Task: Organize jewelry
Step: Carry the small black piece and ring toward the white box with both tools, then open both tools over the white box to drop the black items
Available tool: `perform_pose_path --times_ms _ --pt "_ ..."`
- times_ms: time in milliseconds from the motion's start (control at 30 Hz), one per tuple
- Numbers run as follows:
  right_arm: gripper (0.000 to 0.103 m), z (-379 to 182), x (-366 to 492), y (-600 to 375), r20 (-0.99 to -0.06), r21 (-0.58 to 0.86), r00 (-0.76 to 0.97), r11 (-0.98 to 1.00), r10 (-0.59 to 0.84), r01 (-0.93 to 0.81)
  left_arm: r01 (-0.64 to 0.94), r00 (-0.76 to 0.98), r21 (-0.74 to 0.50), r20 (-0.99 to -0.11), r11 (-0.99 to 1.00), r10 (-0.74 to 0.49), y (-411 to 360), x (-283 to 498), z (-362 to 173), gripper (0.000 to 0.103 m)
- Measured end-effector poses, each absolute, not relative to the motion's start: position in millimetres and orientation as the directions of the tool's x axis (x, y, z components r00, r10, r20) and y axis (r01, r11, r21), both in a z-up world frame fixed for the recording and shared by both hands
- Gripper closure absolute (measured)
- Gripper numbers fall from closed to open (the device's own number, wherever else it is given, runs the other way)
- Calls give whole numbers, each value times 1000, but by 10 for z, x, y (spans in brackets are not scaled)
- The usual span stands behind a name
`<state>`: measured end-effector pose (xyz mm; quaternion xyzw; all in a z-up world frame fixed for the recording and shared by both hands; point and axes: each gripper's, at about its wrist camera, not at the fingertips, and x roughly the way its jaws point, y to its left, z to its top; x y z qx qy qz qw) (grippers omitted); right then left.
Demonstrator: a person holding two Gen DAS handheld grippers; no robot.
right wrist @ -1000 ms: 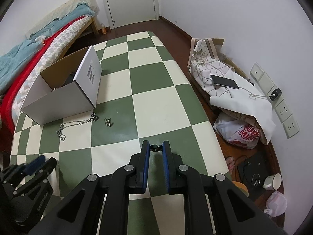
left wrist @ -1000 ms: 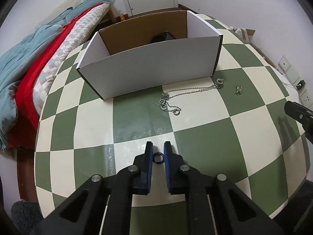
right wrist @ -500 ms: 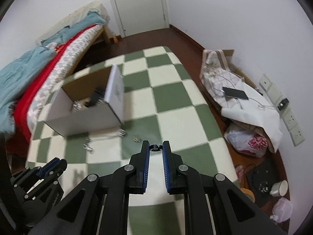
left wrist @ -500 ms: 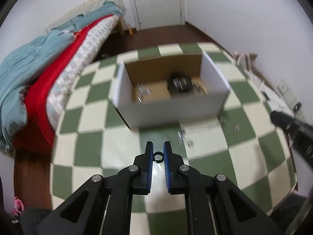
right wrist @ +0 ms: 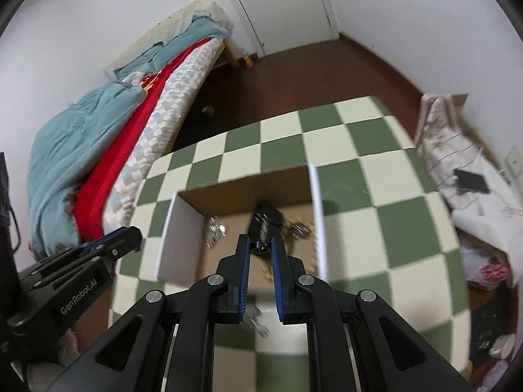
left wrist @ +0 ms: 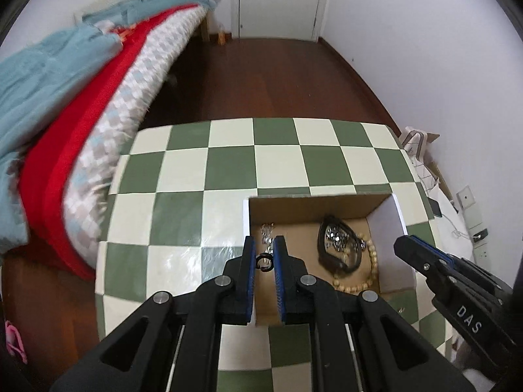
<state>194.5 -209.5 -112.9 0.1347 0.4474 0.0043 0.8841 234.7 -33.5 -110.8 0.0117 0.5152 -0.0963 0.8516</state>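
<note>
An open cardboard box with white outer walls stands on the green-and-cream checkered table. Inside lie silver pieces, a dark bracelet and a string of pale beads. My left gripper hangs above the box's near left corner, shut on a small black ring. My right gripper is over the box too, shut on a small dark piece of jewelry. Each gripper shows in the other's view: the right gripper and the left gripper.
A bed with red and blue blankets runs along the table's left side. A silver chain lies blurred on the table in front of the box. A cloth-covered pile with a phone sits at the right, and a door stands beyond.
Both grippers have risen from the table's near part and moved forward over the box, each still holding its small piece. The chain and earrings on the table have dropped below the left view.
</note>
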Motion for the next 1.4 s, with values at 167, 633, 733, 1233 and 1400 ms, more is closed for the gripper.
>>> perform_pose_path --times_ms 167,633,733,1233,1400 --pt "89 -1215 2392 -2175 -825 253 546 960 146 124 192 372 -97 -914 977 -164 -415 2613 -1265 94" --pt "57 -1239 2716 -2407 -872 191 481 967 88 170 115 439 -51 -893 992 -97 -318 2712 -1165 16" --pt "54 -1156 2594 -2444 -863 175 501 967 62 183 96 460 -16 -886 995 -58 -246 2605 -1150 0" --pt "0 -1174 1935 -2018 -852 -145 488 981 -192 132 39 555 100 -829 994 62 -86 1894 -1043 0" --pt "0 -1019 1720 -1889 -829 -152 523 979 -199 133 41 587 106 -807 994 62 -58 1618 -896 0"
